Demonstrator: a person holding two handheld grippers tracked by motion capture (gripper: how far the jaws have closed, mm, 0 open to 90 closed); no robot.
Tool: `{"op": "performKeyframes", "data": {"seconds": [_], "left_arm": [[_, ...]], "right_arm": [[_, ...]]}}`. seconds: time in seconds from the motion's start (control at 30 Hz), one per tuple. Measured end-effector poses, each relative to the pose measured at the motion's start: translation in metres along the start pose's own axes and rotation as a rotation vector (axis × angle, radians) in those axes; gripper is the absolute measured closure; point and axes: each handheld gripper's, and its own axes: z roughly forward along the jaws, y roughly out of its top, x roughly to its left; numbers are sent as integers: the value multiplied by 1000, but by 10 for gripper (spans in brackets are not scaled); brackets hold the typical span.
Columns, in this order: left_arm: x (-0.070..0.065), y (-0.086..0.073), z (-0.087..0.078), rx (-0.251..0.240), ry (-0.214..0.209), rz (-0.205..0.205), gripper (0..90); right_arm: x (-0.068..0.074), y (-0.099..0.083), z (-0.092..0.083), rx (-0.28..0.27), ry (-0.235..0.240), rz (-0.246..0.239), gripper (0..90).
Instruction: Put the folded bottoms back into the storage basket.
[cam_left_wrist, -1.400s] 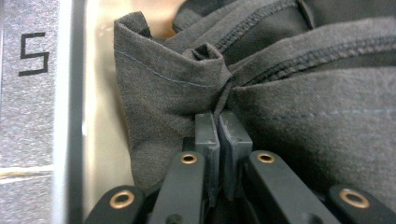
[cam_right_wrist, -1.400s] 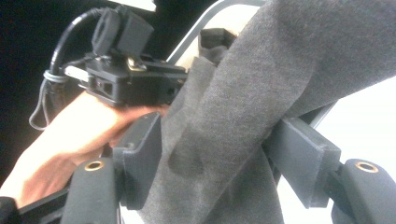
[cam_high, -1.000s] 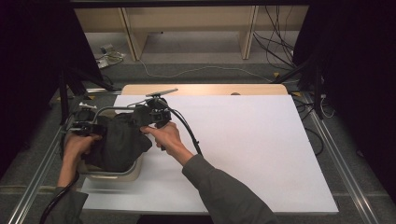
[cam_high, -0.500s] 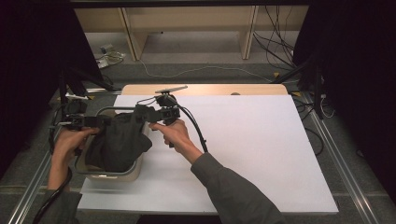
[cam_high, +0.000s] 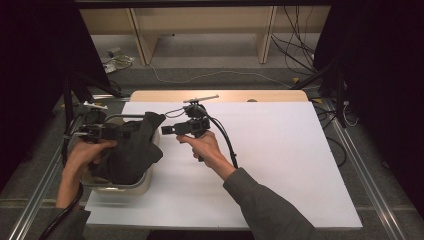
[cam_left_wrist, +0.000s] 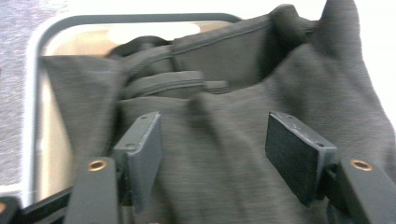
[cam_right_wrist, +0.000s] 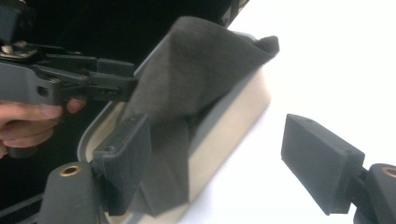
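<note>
One large white table (cam_high: 280, 165) is seen under both grippers, and near its left edge, below the left gripper (cam_high: 114, 133), a beige tub (cam_high: 125, 186) with a grey rim is placed. A dark grey garment (cam_high: 131, 152) is bunched inside this tub, and one corner of it is raised over the tub wall on the side facing the right gripper (cam_high: 165, 130). In the left gripper view, the garment (cam_left_wrist: 243, 116) is seen just ahead of and beneath the two jaws, which are parted wide; the cloth lies behind the gap and is not pinched by the pads, and these jaws have just been opening. In the right gripper view, the jaws are also held apart and have been opening further; the raised corner of the garment (cam_right_wrist: 196, 65) is found close before the left pad, while the right pad is over bare table. It cannot be told whether that left pad touches the cloth. The left gripper (cam_right_wrist: 122, 83) is seen there just beside the garment's upper edge.
</note>
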Motion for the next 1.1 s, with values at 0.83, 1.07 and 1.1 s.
{"op": "performKeyframes", "data": {"seconds": [0.83,1.07,1.1], "left_arm": [[-1,-40,71,194,-86,25,894],[-7,-40,77,208,-50,54,894],[-7,-40,77,209,-54,52,894]], "right_arm": [[-33,-38,-49,-7,-37,-14,254],[-36,-46,-65,-23,-61,-44,254],[-37,-48,-67,-28,-63,-46,254]]}}
